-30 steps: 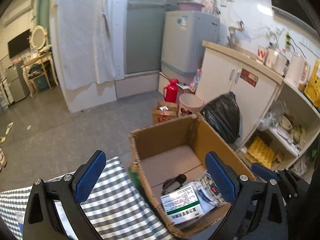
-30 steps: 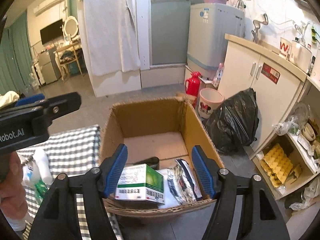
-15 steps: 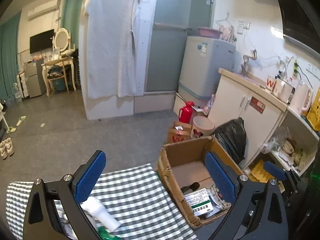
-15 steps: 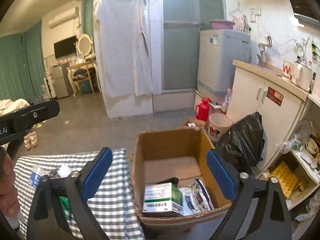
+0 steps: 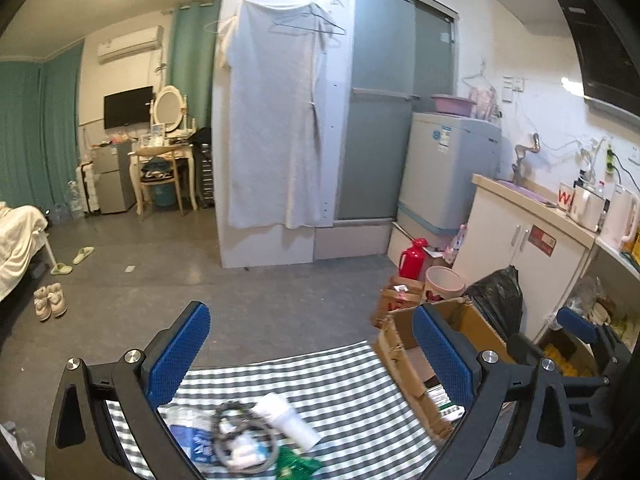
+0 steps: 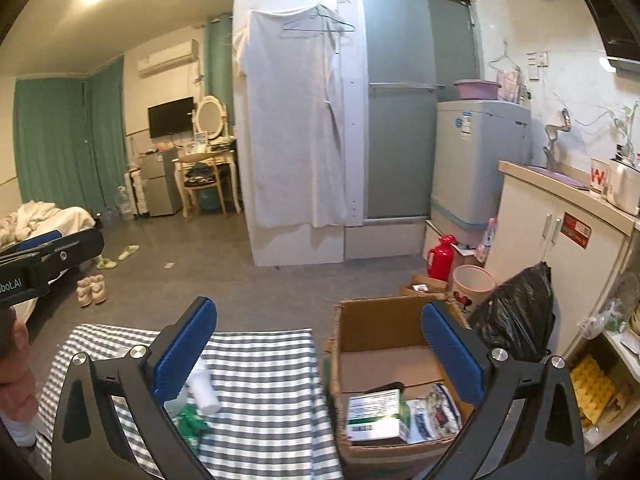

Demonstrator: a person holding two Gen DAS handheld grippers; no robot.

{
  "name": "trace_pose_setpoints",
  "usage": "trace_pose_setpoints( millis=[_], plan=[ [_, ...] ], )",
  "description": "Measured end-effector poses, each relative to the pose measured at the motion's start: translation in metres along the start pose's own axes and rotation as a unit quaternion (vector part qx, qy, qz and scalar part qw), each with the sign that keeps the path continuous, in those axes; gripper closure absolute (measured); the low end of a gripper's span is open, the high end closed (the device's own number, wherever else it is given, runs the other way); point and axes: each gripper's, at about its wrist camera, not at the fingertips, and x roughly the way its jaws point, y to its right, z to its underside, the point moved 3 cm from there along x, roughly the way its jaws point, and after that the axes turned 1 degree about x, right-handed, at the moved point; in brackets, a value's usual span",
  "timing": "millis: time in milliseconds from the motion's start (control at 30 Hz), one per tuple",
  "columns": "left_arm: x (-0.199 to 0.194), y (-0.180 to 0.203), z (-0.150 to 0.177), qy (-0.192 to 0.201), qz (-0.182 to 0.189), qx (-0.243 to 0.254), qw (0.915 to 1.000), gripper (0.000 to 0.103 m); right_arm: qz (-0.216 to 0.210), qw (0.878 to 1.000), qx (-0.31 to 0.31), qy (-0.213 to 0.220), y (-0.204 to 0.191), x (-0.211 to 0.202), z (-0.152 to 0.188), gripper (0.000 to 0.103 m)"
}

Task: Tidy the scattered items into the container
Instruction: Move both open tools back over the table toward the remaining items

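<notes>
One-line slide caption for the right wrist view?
Open right gripper, nothing between its fingers, above cardboard box holding a green-and-white carton, beside checked cloth.

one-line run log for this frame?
left gripper: open, empty | right gripper: jaws just opened, empty | box: holds cartons | cloth: bottle, packets left

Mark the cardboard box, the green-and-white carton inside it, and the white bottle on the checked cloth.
cardboard box [image 6: 384, 322], right wrist view, inner face of its far wall.
green-and-white carton [image 6: 374, 414], right wrist view, middle of its white top face.
white bottle [image 5: 290, 420], left wrist view, middle of its body.
</notes>
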Motion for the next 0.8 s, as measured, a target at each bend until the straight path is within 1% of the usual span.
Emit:
trace_pose_setpoints(
  millis=[133,333,467,600,800],
  plan=[
    [-0.015,-0.026,0.004,0.003,-0.020,-0.010,0.9998,0.000,-0.014,1.000,-0.011,0.003,-0.017,-0.003,0.002,0.000],
    [-0.038,-0.066,0.011,0.015,-0.072,-0.019,0.9971,0.000,-0.045,0.999,-0.021,-0.003,-0.046,-0.003,0.006,0.000],
    [-0.047,-0.090,0.018,0.008,-0.085,-0.032,0.9958,0.000,-0.057,0.998,-0.032,-0.010,-0.062,-0.001,0.010,0.000],
    [-0.056,-0.112,0.028,0.002,-0.102,-0.040,0.9940,0.000,-0.073,0.997,-0.028,-0.016,-0.076,0.001,0.015,0.000],
    [-0.068,-0.140,0.041,-0.002,-0.132,-0.055,0.9897,0.000,-0.091,0.995,-0.033,-0.024,-0.097,0.004,0.023,0.000]
  ],
)
